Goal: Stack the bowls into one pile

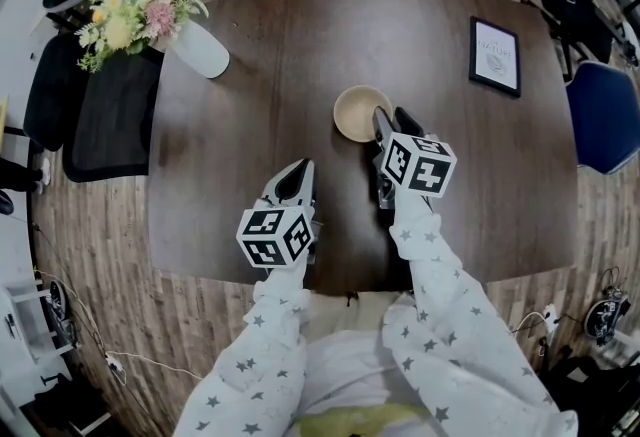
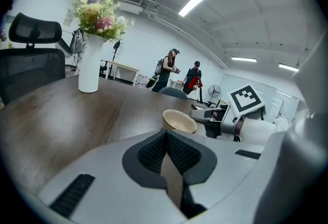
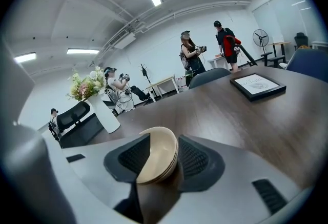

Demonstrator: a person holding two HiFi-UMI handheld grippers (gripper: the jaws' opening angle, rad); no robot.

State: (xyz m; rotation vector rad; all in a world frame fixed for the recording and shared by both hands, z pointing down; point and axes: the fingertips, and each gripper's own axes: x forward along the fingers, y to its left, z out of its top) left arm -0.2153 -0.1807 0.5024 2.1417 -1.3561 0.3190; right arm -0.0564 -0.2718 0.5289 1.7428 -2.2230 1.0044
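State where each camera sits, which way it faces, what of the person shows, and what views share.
Head view: on the person's head, facing steeply down at the table; both sleeves, left claw and right claw show.
Left gripper view: on the left claw, facing along its shut jaws across the table; the right claw shows too.
Right gripper view: on the right claw, facing along its open jaws, which flank the bowls.
Shared: all three show the bowls and the vase.

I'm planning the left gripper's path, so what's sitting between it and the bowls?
Nothing. The head view shows only bare table between the left gripper and the bowls.
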